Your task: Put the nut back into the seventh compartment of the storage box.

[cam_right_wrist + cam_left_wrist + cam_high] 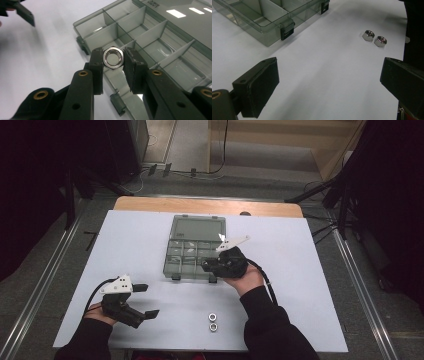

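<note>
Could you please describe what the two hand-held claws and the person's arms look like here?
Both claws, left claw and right claw, are black with flat rectangular pads, brass-coloured pivot rings and a pale three-cornered plate with small holes on top. A black cable trails from each. The person wears dark long sleeves.

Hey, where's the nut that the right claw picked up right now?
In the right gripper view, the nut is pinched between the right claw's jaws, over the front edge of the open compartment box; two more nuts lie on the table.
</note>
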Available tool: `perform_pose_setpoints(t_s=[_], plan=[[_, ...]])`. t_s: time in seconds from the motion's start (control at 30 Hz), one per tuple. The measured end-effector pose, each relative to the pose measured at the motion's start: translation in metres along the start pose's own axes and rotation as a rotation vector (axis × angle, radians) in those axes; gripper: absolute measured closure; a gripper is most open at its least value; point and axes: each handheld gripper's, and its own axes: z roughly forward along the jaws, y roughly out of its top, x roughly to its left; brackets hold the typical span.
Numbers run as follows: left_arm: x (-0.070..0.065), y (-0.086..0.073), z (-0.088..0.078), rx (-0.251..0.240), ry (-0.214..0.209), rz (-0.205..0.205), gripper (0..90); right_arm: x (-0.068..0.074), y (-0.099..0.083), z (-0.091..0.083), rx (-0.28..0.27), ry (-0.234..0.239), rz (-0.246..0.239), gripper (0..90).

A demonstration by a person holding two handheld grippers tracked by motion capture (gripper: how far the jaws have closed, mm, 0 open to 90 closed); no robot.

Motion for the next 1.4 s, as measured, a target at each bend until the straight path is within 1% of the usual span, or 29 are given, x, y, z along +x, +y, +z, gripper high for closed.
perform_pose_setpoints(t_s=[0.17, 0.23, 0.27, 0.33, 0.43, 0.47, 0.5, 0.53, 0.57, 0.63, 0.7, 0.73, 0.83, 0.9, 0.97, 1.1, 1.13, 1.2, 1.23, 1.27, 1.33, 1.4], plan=[[0.0, 0.0, -0.001, 0.0, 0.001, 0.0, 2.2, -0.004, 0.007, 0.009, 0.016, -0.005, 0.0, 71.5], [0.0, 0.0, -0.001, -0.002, 0.002, -0.002, 2.2, -0.004, 0.008, 0.011, 0.013, -0.005, -0.001, 71.5], [0.0, 0.0, -0.001, -0.004, 0.001, -0.001, 2.2, -0.004, 0.008, 0.013, 0.019, -0.008, -0.008, 71.4], [0.0, 0.0, -0.001, -0.001, -0.001, 0.0, 2.3, -0.004, 0.009, 0.017, 0.041, -0.015, -0.005, 71.4], [0.0, 0.0, -0.001, -0.001, -0.002, 0.002, 2.3, -0.006, 0.009, 0.019, 0.053, -0.03, -0.004, 71.1], [-0.001, 0.0, -0.001, -0.001, -0.002, 0.002, 2.2, -0.006, 0.008, 0.02, 0.058, -0.028, -0.002, 70.7], [0.0, 0.0, -0.001, -0.002, -0.002, 0.001, 2.2, -0.007, 0.008, 0.02, 0.062, -0.032, 0.001, 68.5], [0.0, 0.0, -0.001, -0.003, -0.002, 0.0, 2.2, -0.008, 0.007, 0.02, 0.049, -0.028, 0.007, 58.0], [0.0, 0.0, -0.001, -0.002, -0.001, 0.0, 2.2, -0.009, 0.007, 0.019, 0.035, -0.028, 0.004, 50.2], [0.0, 0.0, -0.001, 0.0, -0.001, 0.001, 2.2, -0.01, 0.008, 0.017, 0.01, -0.025, 0.003, 38.1], [0.0, 0.0, 0.0, 0.007, -0.001, 0.0, 2.2, -0.009, 0.008, 0.014, -0.008, -0.025, 0.0, 31.2], [-0.001, 0.0, 0.0, 0.007, -0.003, -0.002, 2.2, -0.01, 0.007, 0.012, -0.016, -0.005, 0.002, 27.6], [0.0, 0.0, 0.0, 0.004, -0.004, 0.0, 2.3, -0.01, 0.005, 0.009, -0.043, 0.029, 0.006, 25.0], [0.0, 0.0, 0.0, 0.008, -0.002, 0.002, 2.2, -0.007, 0.003, 0.006, -0.045, 0.03, 0.009, 24.4], [0.0, 0.0, 0.0, 0.007, 0.001, 0.0, 2.3, -0.004, 0.002, 0.003, -0.053, 0.035, 0.001, 23.5], [0.0, 0.0, 0.0, 0.009, 0.001, 0.001, 2.2, 0.002, -0.007, -0.005, -0.093, 0.069, 0.007, 23.2], [0.0, 0.0, 0.0, 0.002, -0.002, -0.001, 2.2, 0.005, -0.011, -0.006, -0.084, 0.081, 0.005, 22.3], [0.0, 0.001, -0.002, 0.002, -0.005, 0.004, 2.3, 0.008, -0.019, -0.01, -0.071, 0.063, -0.025, 21.9], [-0.001, 0.001, -0.002, 0.0, -0.005, 0.001, 2.2, 0.008, -0.022, -0.011, -0.067, 0.069, -0.034, 21.9], [-0.001, 0.001, -0.002, -0.005, -0.005, 0.003, 2.3, 0.008, -0.025, -0.013, -0.07, 0.078, -0.033, 21.9], [-0.001, 0.002, -0.002, -0.005, -0.005, 0.008, 2.3, 0.007, -0.03, -0.017, -0.076, 0.105, -0.007, 21.9], [-0.001, 0.002, -0.002, -0.008, -0.006, 0.007, 2.3, 0.007, -0.032, -0.018, -0.079, 0.117, 0.013, 22.0]])
